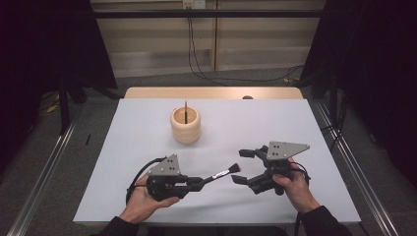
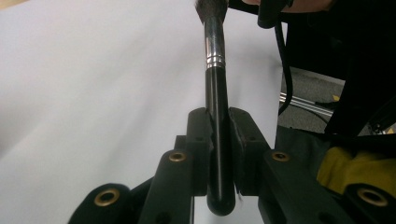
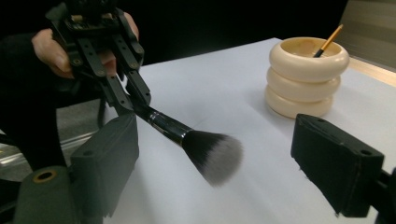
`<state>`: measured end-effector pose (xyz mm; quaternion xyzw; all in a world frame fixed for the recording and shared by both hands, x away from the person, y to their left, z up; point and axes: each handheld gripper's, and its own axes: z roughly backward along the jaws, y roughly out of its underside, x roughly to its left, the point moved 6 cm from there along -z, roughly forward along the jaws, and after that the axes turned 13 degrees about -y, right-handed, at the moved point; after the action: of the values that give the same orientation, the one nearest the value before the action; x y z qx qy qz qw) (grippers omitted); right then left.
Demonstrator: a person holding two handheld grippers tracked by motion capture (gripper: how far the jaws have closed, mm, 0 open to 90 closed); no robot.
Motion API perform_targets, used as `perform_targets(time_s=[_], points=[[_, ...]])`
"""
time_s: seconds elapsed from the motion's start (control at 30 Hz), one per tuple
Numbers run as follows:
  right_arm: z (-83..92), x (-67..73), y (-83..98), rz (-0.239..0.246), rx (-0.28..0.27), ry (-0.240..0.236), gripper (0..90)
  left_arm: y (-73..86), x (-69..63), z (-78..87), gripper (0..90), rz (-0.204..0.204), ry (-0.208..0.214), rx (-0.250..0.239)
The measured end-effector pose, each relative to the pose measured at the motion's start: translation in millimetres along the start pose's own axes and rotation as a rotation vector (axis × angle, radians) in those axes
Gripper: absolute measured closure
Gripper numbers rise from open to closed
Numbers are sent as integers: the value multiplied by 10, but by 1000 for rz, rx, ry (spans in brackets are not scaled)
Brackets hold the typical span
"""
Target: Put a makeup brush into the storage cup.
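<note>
Holding makeup brush (image 1: 220,173) by its handle in my left gripper (image 1: 196,183), jaws clamped tight, well in front of the ringed holder (image 1: 186,125) | right gripper (image 1: 242,166) jaws wide, nothing gripped, bristle head (image 3: 214,156) between them | risk: closing on soft bristles could splay them or twist the brush loose.
</note>
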<state>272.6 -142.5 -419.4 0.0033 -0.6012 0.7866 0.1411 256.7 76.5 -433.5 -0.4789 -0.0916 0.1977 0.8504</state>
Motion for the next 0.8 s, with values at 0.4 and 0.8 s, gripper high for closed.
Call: perform_targets(time_s=[0.4,0.8], points=[[53,25,-41,29,-39,-60,107,-87,-61,26,797,-10,11,-72],[86,64,-59,12,-64,-77,75,-125,-65,40,797,0,-6,-128]])
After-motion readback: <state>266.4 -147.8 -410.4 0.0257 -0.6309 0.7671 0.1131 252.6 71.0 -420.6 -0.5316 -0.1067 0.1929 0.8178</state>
